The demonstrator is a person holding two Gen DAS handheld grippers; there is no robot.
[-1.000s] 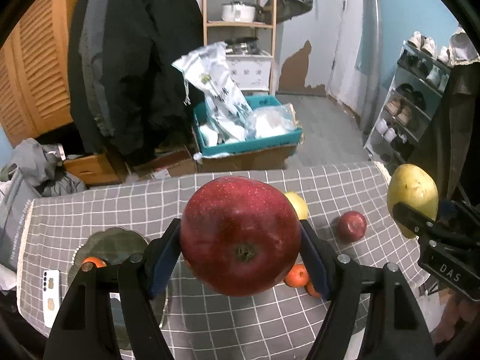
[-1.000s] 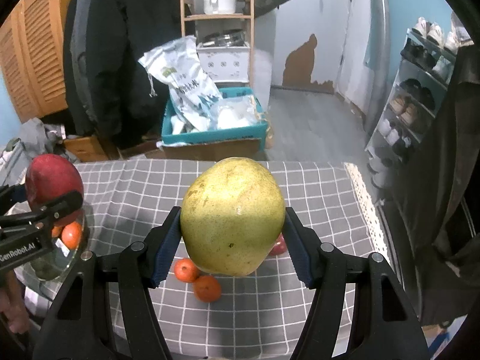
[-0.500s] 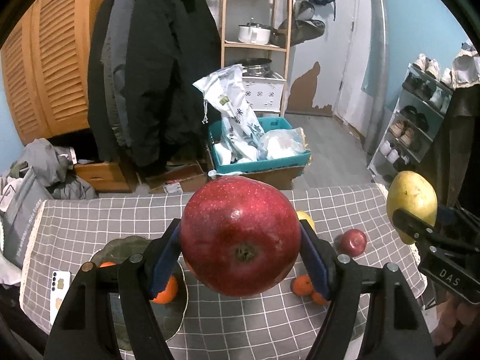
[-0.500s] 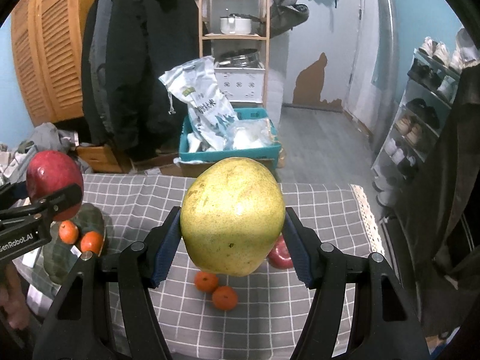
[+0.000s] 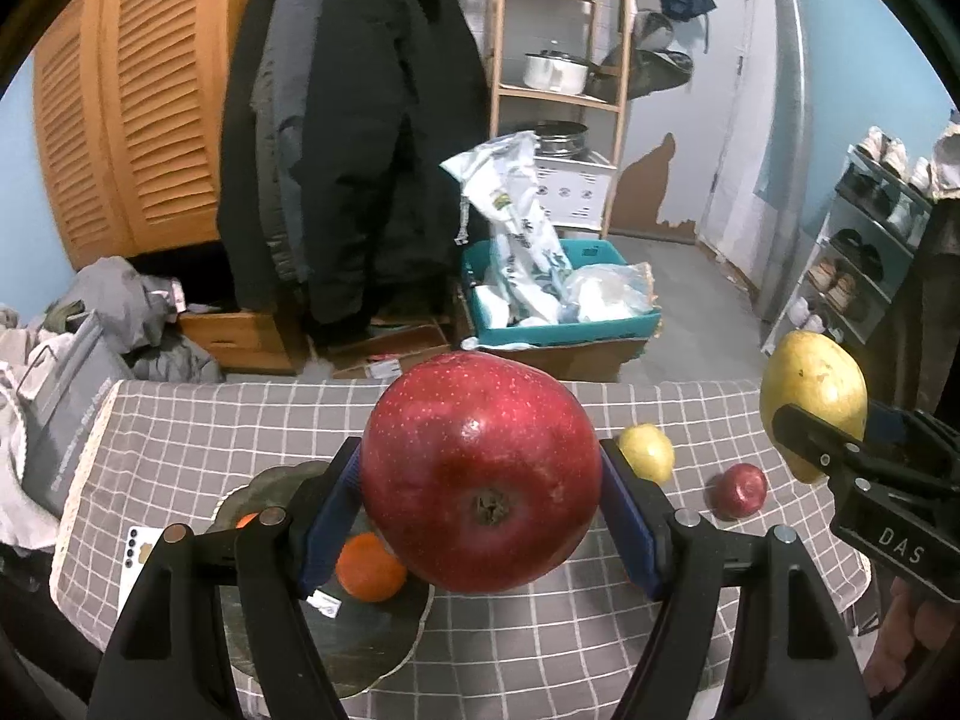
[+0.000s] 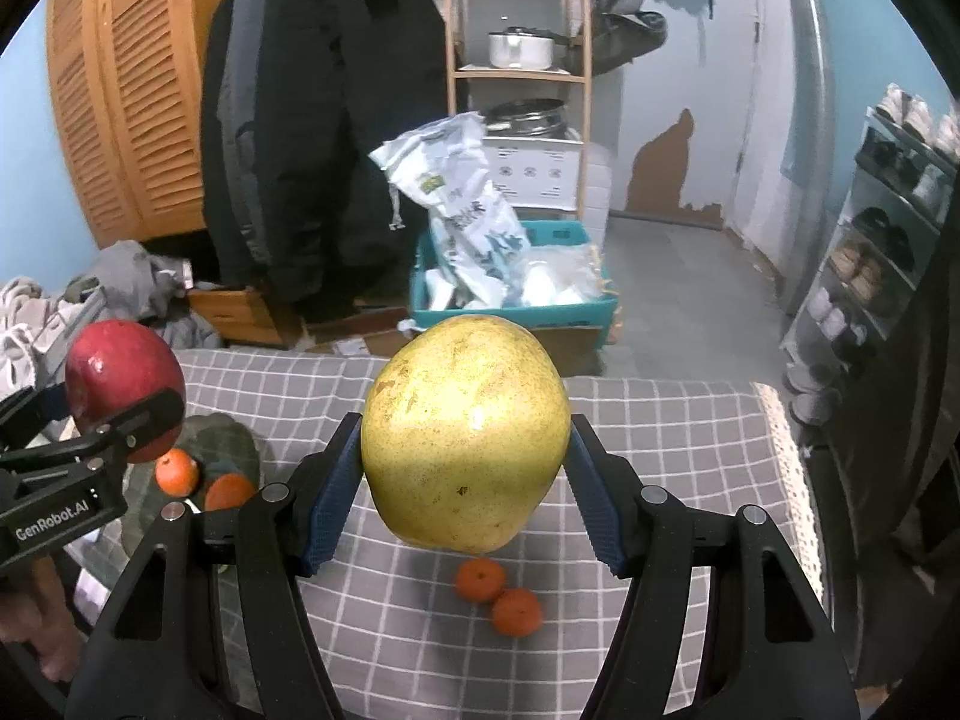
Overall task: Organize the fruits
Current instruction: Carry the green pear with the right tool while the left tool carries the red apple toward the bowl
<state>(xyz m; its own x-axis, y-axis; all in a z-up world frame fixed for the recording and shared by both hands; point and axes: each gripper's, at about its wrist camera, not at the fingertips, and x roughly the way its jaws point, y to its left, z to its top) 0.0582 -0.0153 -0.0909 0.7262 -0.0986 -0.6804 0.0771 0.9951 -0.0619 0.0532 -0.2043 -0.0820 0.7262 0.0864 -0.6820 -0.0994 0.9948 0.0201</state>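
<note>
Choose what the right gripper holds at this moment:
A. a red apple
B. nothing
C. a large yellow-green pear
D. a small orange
C: the right gripper is shut on the large yellow-green pear, whose sides press against both blue pads, above the checked tablecloth.

A lived-in home; hung coats (image 5: pixel 354 138), shoe rack (image 5: pixel 870 252), pot shelf (image 6: pixel 519 60).

Deep red, pale-speckled apple (image 5: pixel 480 471) at frame centre; yellow-green, brown-flecked pear (image 6: pixel 465 429). Grey tablecloth (image 6: pixel 660 438) with white grid, cream lace edge. Orange tangerines (image 6: pixel 498 597) lower centre. Dark green plate (image 5: pixel 360 642). Teal crate (image 5: pixel 564 324), black coat (image 5: pixel 360 138), amber louvred doors (image 5: pixel 138 102) upper left.
</note>
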